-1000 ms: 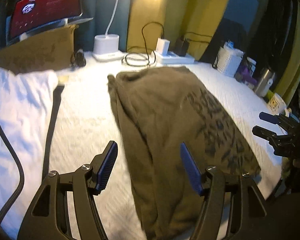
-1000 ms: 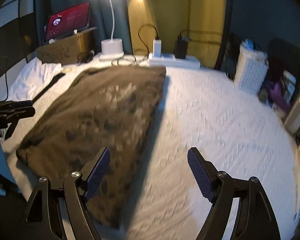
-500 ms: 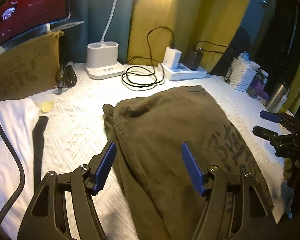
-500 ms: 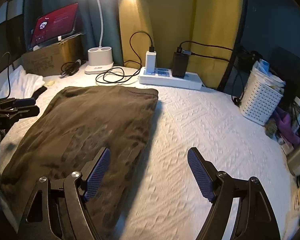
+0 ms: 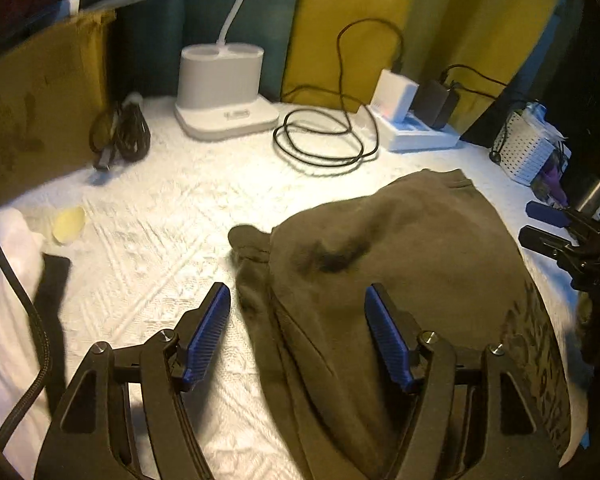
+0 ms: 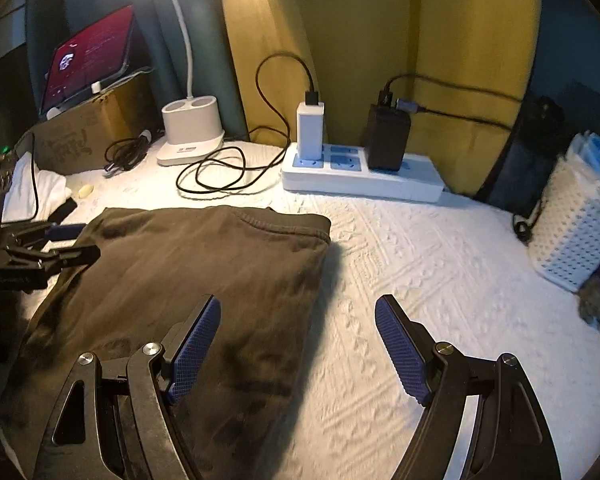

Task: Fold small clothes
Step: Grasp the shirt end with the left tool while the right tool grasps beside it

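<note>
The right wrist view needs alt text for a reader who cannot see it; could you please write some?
An open right gripper hovers over the right edge of a folded olive-brown garment lying flat on a white textured bedspread. The left gripper reaches in from the left, and a lit desk lamp, power strip and white basket stand behind.

Left claw [image 5: 298,330], jaws spread, above the left edge of an olive shirt [image 5: 412,280] on a white bed [image 5: 172,216].
</note>
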`<state>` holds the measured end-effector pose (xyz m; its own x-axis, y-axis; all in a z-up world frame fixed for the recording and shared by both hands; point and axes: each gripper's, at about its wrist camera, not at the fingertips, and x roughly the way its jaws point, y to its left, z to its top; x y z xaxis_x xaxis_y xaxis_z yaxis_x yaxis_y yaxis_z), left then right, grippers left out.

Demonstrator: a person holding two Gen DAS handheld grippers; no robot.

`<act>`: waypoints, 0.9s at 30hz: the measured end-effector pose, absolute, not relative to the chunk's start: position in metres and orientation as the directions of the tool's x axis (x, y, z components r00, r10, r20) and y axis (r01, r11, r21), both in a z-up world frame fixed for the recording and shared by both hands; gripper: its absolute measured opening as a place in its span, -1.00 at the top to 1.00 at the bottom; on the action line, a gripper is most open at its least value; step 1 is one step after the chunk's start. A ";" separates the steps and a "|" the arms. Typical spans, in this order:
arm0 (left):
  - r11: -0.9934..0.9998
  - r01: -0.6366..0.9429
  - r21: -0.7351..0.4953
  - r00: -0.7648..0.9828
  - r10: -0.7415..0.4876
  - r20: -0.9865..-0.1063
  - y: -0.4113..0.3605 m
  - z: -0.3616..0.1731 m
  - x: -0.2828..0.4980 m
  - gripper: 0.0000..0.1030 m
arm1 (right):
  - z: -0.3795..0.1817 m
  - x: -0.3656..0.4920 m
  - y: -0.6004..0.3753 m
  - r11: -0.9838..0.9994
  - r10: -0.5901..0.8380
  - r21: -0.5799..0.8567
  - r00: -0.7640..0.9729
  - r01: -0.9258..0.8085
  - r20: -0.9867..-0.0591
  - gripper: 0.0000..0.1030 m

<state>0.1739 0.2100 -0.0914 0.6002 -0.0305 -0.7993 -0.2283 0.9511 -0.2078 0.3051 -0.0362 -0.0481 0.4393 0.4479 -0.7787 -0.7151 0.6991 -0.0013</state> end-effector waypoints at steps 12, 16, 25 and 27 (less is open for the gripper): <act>0.960 -0.155 -0.234 0.584 -0.102 -0.805 0.197 -0.090 0.183 -0.43 | -0.078 0.341 -0.023 0.677 0.523 0.160 0.317 -0.718 -0.791 -0.58; 0.955 -0.088 -0.282 0.596 -0.176 -0.784 0.188 -0.088 0.182 -0.43 | -0.086 0.342 -0.020 0.660 0.544 0.212 0.264 -0.721 -0.796 -0.58; 0.985 -0.051 -0.164 0.603 -0.101 -0.791 0.166 -0.092 0.185 -0.14 | -0.091 0.325 -0.004 0.583 0.572 0.215 0.208 -0.784 -0.793 -0.11; 0.985 -0.026 -0.170 0.602 -0.120 -0.789 0.158 -0.091 0.187 0.16 | -0.091 0.321 -0.002 0.566 0.586 0.228 0.191 -0.793 -0.788 0.22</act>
<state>0.1873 0.1581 -0.0910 0.6019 -0.1199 -0.7895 -0.0265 0.9851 -0.1698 0.3212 -0.0018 -0.0914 0.1915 0.5857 -0.7876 -0.7925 0.5657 0.2280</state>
